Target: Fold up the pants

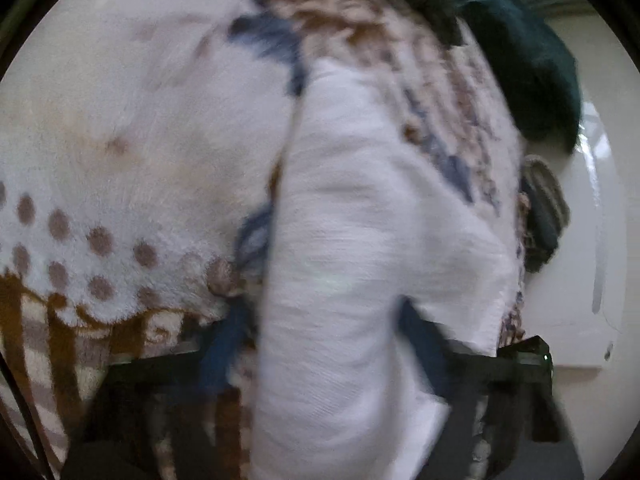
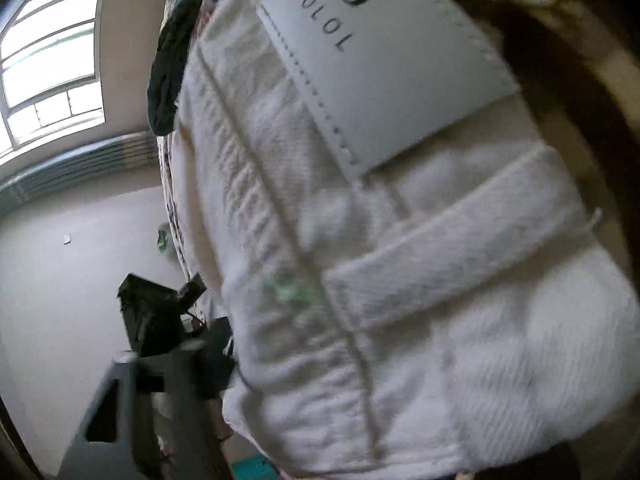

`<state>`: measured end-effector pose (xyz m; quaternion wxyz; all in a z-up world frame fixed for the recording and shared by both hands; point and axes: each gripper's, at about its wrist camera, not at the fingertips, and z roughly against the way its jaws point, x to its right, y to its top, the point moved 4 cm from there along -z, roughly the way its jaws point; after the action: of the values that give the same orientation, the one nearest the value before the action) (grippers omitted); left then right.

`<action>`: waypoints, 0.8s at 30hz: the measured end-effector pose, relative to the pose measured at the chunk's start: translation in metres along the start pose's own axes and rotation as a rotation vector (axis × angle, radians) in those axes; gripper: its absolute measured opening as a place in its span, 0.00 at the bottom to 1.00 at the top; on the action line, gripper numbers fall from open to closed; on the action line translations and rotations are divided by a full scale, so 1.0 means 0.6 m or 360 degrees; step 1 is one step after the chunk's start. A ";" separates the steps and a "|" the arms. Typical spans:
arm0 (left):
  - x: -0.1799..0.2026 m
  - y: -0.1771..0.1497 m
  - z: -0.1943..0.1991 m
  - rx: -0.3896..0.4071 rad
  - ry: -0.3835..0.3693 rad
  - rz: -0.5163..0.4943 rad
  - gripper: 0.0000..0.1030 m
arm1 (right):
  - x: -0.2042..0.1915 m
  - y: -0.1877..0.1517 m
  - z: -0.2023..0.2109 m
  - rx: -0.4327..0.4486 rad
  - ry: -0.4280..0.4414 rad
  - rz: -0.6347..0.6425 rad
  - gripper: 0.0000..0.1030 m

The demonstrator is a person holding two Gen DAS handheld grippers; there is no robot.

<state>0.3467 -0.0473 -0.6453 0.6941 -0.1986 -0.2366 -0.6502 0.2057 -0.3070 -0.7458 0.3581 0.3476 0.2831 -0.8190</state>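
Under white pants (image 1: 360,240), left tongs (image 1: 324,344) blurred, mostly hidden.

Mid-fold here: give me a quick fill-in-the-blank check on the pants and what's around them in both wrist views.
1. The pants are ___ in colour.
2. The blanket beneath them has a band of round ___ dots.
3. In the right wrist view, the window sits on the picture's ___ side.

Missing words: white; brown; left.
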 end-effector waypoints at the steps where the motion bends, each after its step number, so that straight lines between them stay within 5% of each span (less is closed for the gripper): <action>1: 0.008 -0.002 0.007 0.0003 0.0019 -0.0042 0.44 | 0.000 -0.011 0.009 0.0016 0.0001 0.0012 0.40; 6: 0.023 -0.005 0.058 0.0031 -0.0044 -0.0054 0.23 | -0.077 -0.036 0.030 0.0117 -0.0066 0.0117 0.33; 17: 0.093 0.052 0.212 0.0080 -0.0172 -0.0185 0.21 | -0.273 -0.067 0.111 0.0245 -0.0068 0.0261 0.31; 24: 0.147 0.194 0.278 0.0190 -0.0152 -0.0237 0.21 | -0.421 0.003 0.117 0.0319 0.0023 0.0340 0.31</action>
<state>0.4546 -0.0127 -0.4550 0.6423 -0.1695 -0.3220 -0.6745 0.3080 -0.2594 -0.5094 0.4046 0.4157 0.1640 -0.7979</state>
